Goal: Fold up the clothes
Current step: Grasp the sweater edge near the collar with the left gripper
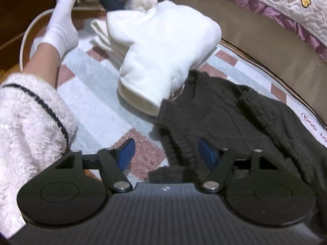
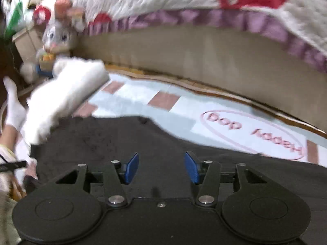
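Dark sweater up next, both grippers hanging open over it

The dark cable-knit sweater (image 1: 235,118) lay spread on the checked rug (image 1: 98,102), its long axis running roughly left-right across both views, with a folded white garment (image 1: 163,51) resting just past its far edge. The left gripper (image 1: 166,155) had its jaws apart, straddling the sweater's ribbed left edge, so it looked nearer to a usable hem. The right gripper (image 2: 161,167) was spread too, sitting over the flat middle of the knit with nothing pinched. Person's socked foot (image 1: 61,26) was off to the left.
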{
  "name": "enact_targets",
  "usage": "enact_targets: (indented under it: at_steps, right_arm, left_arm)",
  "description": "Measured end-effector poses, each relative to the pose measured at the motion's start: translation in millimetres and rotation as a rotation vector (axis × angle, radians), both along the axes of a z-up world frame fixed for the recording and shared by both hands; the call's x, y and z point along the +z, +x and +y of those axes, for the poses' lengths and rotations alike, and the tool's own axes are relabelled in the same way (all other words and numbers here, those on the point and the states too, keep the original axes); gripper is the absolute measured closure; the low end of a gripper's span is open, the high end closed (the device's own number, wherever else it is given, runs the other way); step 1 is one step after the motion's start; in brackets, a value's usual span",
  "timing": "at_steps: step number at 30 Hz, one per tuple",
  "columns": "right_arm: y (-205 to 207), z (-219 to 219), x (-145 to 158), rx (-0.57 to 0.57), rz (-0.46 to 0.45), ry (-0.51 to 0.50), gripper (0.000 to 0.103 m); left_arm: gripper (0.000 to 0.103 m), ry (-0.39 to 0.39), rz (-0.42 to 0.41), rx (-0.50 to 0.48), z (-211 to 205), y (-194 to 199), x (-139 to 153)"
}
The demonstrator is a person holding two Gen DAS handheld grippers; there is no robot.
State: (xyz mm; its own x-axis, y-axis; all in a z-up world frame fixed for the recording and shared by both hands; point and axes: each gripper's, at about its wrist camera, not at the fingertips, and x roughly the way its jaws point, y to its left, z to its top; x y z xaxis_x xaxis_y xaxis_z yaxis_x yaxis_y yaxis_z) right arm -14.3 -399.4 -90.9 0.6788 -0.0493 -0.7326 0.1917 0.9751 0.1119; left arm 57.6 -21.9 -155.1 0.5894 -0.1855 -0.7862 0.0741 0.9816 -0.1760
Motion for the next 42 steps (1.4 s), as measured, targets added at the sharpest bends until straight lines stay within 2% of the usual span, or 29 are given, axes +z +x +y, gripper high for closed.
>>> enact_targets:
  at_steps: [4, 6, 9, 10, 13, 16, 19, 20, 21, 22, 23, 25, 28, 30, 34, 36, 38, 40, 42]
  right_arm:
    - [-3, 26, -23, 0.090, 0.007, -0.091, 0.048]
    - [-8, 32, -28, 0.123, 0.021, -0.110, 0.048]
    - [-6, 33, -34, 0.134, 0.043, -0.086, 0.047]
    - [-4, 34, -35, 0.129, 0.049, -0.078, 0.047]
    - [-1, 33, -42, 0.104, 0.062, -0.062, 0.047]
    - [0, 26, -47, 0.078, 0.075, -0.017, 0.047]
    - [2, 22, -52, 0.068, 0.085, 0.028, 0.047]
    - [3, 23, -54, 0.072, 0.090, 0.035, 0.045]
    - [5, 23, -57, 0.077, 0.101, 0.037, 0.042]
    - [6, 24, -60, 0.083, 0.115, 0.037, 0.041]
    - [8, 26, -63, 0.089, 0.123, 0.031, 0.040]
    - [10, 29, -66, 0.104, 0.131, 0.011, 0.036]
    - [11, 24, -61, 0.113, 0.135, 0.036, 0.036]
    - [6, 6, -52, 0.069, 0.113, 0.151, 0.036]
    - [-15, -49, -36, -0.068, 0.056, 0.558, 0.036]
    - [-32, -74, -40, -0.117, 0.035, 0.766, 0.035]
    - [-51, -95, -47, -0.174, -0.010, 0.929, 0.034]
    - [-65, -112, -53, -0.234, -0.044, 1.019, 0.033]
    - [-72, -123, -56, -0.284, -0.058, 1.017, 0.030]
  left_arm:
    - [0.033, -0.004, 0.048, 0.003, 3, 4, -9]
    - [0.031, -0.063, 0.082, 0.028, 5, 7, -17]
    - [0.031, -0.153, 0.111, 0.054, 5, 11, -30]
    - [0.029, -0.154, 0.103, 0.052, 1, 15, -34]
    - [0.021, -0.078, 0.049, 0.018, -13, 29, -37]
    - [0.008, -0.016, 0.019, -0.037, -28, 43, -41]
    - [0.008, 0.021, 0.009, -0.040, -40, 48, -42]
    - [0.012, 0.025, -0.002, -0.043, -43, 46, -42]
    - [0.021, 0.037, -0.024, -0.055, -46, 45, -41]
    - [0.052, 0.055, -0.044, -0.066, -50, 42, -40]
    - [0.076, 0.091, -0.066, -0.077, -54, 39, -37]
    - [0.090, 0.138, -0.130, -0.103, -64, 31, -27]
    - [0.092, 0.169, -0.264, -0.162, -81, 9, -1]
    - [0.093, 0.151, -0.325, -0.212, -94, -6, 20]
    - [0.094, 0.039, -0.425, -0.375, -132, -44, 60]
    - [0.094, -0.018, -0.443, -0.472, -156, -66, 70]
    - [0.094, -0.085, -0.424, -0.572, -183, -88, 73]
    - [0.094, -0.118, -0.373, -0.643, -212, -106, 63]
    - [0.094, -0.121, -0.315, -0.687, -239, -117, 46]
